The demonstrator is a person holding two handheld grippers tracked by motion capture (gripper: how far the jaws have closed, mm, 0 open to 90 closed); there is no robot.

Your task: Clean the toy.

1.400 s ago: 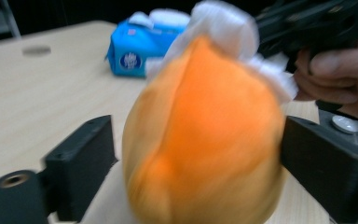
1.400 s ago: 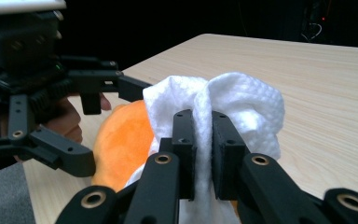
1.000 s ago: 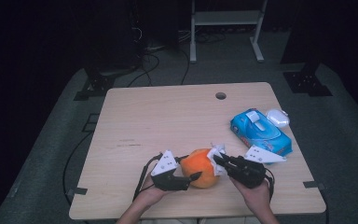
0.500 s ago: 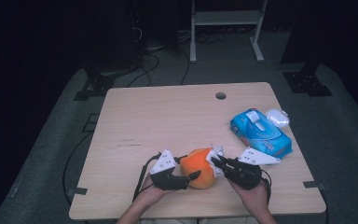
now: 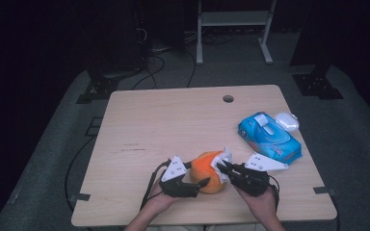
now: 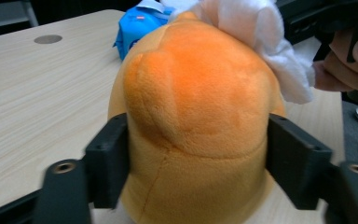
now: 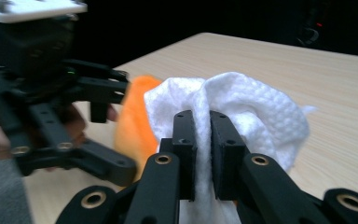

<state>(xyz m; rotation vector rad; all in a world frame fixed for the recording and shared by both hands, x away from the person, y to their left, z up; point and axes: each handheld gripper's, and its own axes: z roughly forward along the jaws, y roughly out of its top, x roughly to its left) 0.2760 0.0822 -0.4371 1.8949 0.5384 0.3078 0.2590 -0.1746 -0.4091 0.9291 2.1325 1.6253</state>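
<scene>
An orange plush toy (image 5: 207,171) sits near the table's front edge, between my two grippers. My left gripper (image 5: 198,177) holds it from the left. Its jaws have just been opening a little, but the pads still press both sides of the plush (image 6: 196,107). My right gripper (image 5: 221,166) comes in from the right, shut on a crumpled white wipe (image 5: 223,156). The wipe (image 7: 247,102) lies against the toy's upper right side, pinched between the right gripper's (image 7: 203,126) two pads. In the left gripper view the wipe (image 6: 256,32) drapes over the plush's top.
A blue pack of wipes (image 5: 269,137) lies at the right of the wooden table (image 5: 173,125), with a small white object (image 5: 287,121) just behind it. A round cable hole (image 5: 228,98) is near the far edge. Cables and stand legs are on the floor beyond.
</scene>
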